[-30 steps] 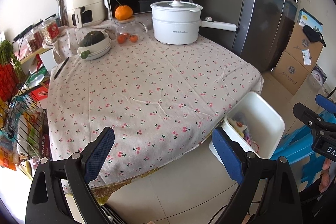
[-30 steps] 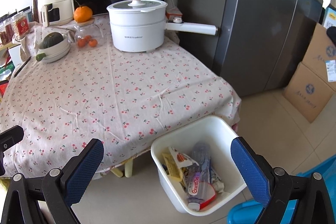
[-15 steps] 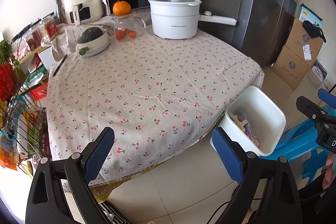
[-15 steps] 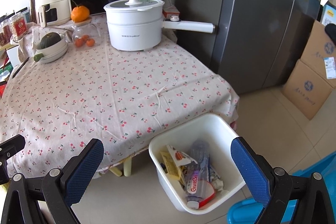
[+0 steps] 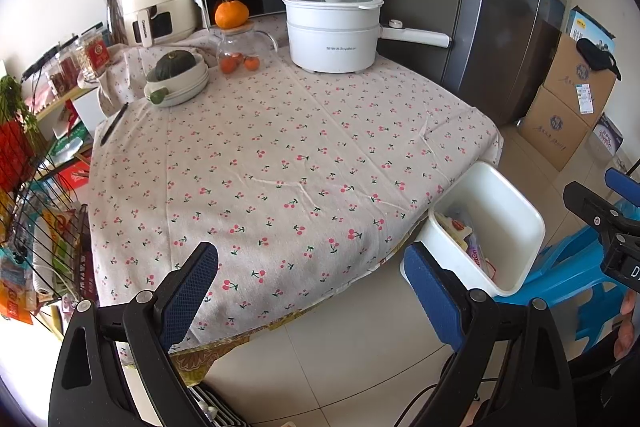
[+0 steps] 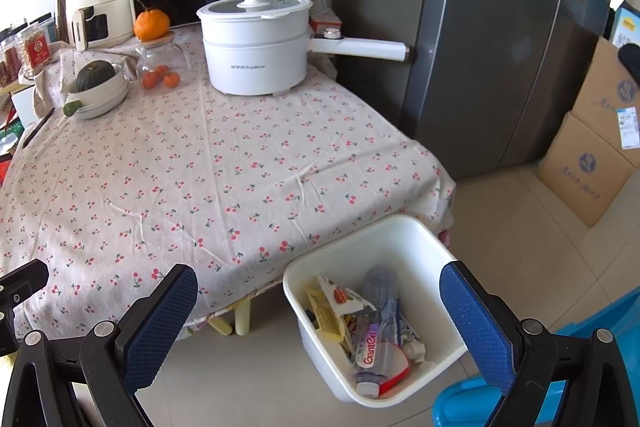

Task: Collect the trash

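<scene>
Both grippers hang over the floor at the near edge of the table, jaws spread wide, nothing between the pads. Left gripper faces the tablecloth; right gripper sits low, looking down at the bin. The right one's black frame also shows at the edge of the left view.

Bin stands on the tiles just beside the table's corner, next to a blue stool. Trash already inside: a clear plastic bottle, yellow and red wrappers, crumpled white paper.

Tablecloth looks free of litter. What's on it reads as kitchen stuff, not trash: white pot, glass jar with an orange on top, bowl with a squash, dark pen-like stick at the far left edge.

Step, as I judge it: collecting is done or nearly so, hands empty after a drop, in a check-the-table pause. Next move calls for a scan for any leftover piece. The stick is the only doubtful item, can't tell if it counts. If nothing more, just pull clear of the bin without knocking it.
</scene>
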The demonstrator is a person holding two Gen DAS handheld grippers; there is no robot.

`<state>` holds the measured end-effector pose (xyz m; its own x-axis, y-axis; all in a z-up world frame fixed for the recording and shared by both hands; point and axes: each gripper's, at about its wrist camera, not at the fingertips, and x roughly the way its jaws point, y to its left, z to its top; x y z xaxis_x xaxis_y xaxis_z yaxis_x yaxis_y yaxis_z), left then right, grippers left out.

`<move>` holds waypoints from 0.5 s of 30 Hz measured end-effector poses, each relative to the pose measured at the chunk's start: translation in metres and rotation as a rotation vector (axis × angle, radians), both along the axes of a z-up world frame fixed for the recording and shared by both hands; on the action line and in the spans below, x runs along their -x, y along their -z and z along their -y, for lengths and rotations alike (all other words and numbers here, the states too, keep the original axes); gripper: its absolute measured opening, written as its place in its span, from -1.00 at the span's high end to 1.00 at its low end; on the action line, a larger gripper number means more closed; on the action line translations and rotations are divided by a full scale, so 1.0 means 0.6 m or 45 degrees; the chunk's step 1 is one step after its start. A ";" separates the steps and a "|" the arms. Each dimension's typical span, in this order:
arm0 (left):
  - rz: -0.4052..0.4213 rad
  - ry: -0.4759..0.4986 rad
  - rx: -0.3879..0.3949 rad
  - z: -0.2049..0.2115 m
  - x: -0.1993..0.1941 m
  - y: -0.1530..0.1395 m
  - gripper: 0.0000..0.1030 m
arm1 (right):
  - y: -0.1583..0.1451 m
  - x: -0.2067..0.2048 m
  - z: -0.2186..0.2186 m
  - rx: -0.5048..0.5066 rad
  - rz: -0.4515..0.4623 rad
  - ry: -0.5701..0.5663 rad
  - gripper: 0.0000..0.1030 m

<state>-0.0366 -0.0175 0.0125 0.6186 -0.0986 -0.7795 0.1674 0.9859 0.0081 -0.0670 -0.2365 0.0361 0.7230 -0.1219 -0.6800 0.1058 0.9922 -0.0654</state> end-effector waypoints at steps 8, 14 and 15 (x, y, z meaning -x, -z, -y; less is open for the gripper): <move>-0.003 -0.001 -0.001 -0.003 0.000 0.000 -0.86 | 0.001 -0.001 0.000 -0.001 0.003 0.005 -0.94; -0.007 -0.002 0.000 -0.005 -0.001 0.000 -0.86 | 0.002 0.001 0.000 0.001 0.006 0.005 -0.94; -0.008 -0.001 0.000 -0.005 -0.001 0.000 -0.86 | 0.002 0.001 0.000 0.002 0.006 0.007 -0.94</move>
<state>-0.0359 -0.0143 0.0128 0.6136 -0.0982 -0.7835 0.1668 0.9860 0.0070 -0.0675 -0.2363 0.0348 0.7255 -0.1268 -0.6764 0.1112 0.9916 -0.0666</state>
